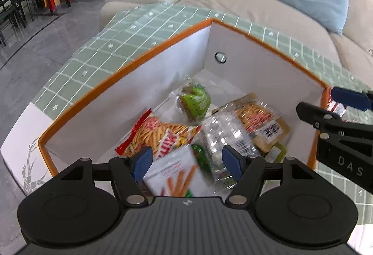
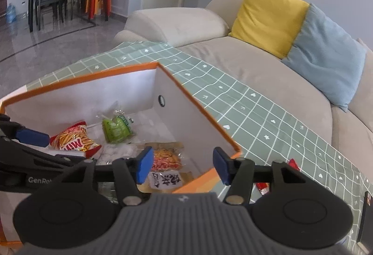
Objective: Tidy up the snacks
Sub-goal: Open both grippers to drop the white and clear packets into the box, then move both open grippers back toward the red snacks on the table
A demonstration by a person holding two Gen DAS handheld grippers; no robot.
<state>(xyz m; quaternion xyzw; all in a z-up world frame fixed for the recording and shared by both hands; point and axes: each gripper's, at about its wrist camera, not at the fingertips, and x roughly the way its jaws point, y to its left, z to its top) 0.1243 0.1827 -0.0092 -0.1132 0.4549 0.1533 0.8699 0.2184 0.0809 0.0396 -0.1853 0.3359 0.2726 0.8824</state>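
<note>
The left wrist view looks straight down into the white box [image 1: 149, 82] with an orange rim, which stands on a green checked tablecloth [image 1: 109, 49]. It shows more of the contents than the other view: a white stick-snack pack [image 1: 172, 173] nearest the camera, a crinkled clear pack [image 1: 223, 136] beside it on the right, a red and yellow chip bag [image 1: 158, 136] to the left, a green packet [image 1: 195, 101] farther in, and a tan vacuum pack [image 1: 258, 119] to the right.

The right wrist view hides the near packs behind the grippers, but shows a red wrapper [image 2: 263, 187] lying on the cloth outside the box's near right corner, and the beige sofa [image 2: 233, 61] with a yellow cushion [image 2: 268, 17] and a blue one [image 2: 326, 54].

The left gripper [image 1: 187, 161] stands wide apart above the white pack and the clear pack, its pads pressing on nothing. The right gripper [image 2: 183, 165] is parted over the box's near right corner, above the tan pack, also empty.
</note>
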